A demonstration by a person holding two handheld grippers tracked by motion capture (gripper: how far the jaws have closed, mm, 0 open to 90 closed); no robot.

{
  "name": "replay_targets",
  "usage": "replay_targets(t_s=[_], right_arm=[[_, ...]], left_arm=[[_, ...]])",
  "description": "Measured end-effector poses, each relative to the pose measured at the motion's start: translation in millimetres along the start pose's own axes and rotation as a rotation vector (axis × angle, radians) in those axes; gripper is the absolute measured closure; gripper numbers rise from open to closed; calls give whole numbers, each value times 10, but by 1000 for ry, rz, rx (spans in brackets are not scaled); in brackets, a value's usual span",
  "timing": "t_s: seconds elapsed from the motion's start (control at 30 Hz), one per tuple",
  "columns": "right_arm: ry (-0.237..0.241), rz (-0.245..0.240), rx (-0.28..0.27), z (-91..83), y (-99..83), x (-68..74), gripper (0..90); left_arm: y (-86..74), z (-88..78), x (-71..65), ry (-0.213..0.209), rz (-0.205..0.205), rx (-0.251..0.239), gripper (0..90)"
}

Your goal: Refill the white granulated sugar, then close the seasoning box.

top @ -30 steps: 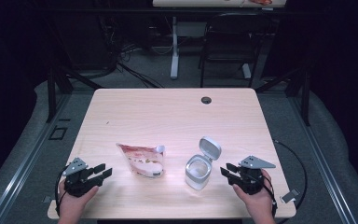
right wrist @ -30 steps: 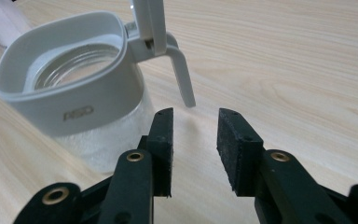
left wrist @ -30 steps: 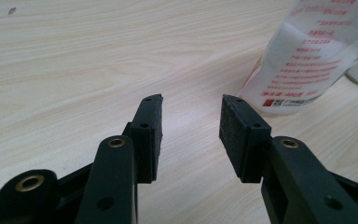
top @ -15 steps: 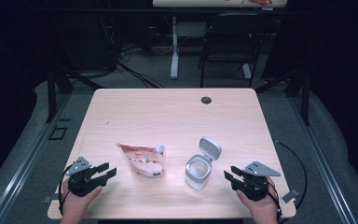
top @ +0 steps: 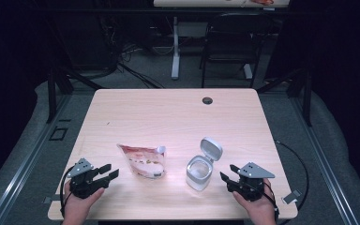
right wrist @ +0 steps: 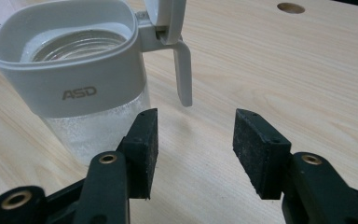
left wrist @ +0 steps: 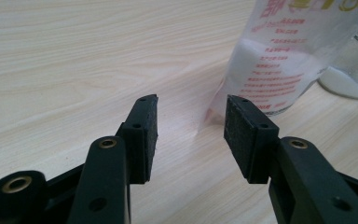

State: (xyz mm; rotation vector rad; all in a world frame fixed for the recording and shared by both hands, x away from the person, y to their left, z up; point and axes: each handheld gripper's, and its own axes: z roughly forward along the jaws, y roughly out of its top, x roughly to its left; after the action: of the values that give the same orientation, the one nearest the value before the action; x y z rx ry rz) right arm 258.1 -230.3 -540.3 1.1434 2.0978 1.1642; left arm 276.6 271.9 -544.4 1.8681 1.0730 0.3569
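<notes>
Currently: my left gripper (top: 107, 173) and right gripper (top: 228, 173), both agape, empty, drawn back from the clear red-printed plastic pouch (top: 144, 161) and white-collared glass jar (top: 199, 169).

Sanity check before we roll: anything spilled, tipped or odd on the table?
Nothing stands out. The pouch and the container sit apart near the table's front edge, the container upright with its lid flipped open. No spill visible. Both grippers are open, clear of both.

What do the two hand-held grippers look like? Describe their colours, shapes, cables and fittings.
Both the left gripper and the right gripper are black, each with two flat, rectangular jaws faced with dark pads. Brass-coloured rings mark the pivots. A grey three-cornered plate sits on top of each, and a thin black cable trails from each. No sleeves are visible.
</notes>
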Motion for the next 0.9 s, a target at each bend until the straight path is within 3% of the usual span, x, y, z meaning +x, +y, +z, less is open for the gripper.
replay_targets(t_s=[0.2,0.5,0.63,0.9], right_arm=[[16,25,1,-1,-5,17,535],[21,26,16,-26,18,34,600],[35,37,18,-46,32,28,652],[30,64,21,-101,51,-12,680]], left_arm=[[26,27,-55,-13,19,5,556],[95,32,-139,-28,59,13,556],[145,52,-141,-39,42,6,552],[257,40,-175,-51,63,16,532]])
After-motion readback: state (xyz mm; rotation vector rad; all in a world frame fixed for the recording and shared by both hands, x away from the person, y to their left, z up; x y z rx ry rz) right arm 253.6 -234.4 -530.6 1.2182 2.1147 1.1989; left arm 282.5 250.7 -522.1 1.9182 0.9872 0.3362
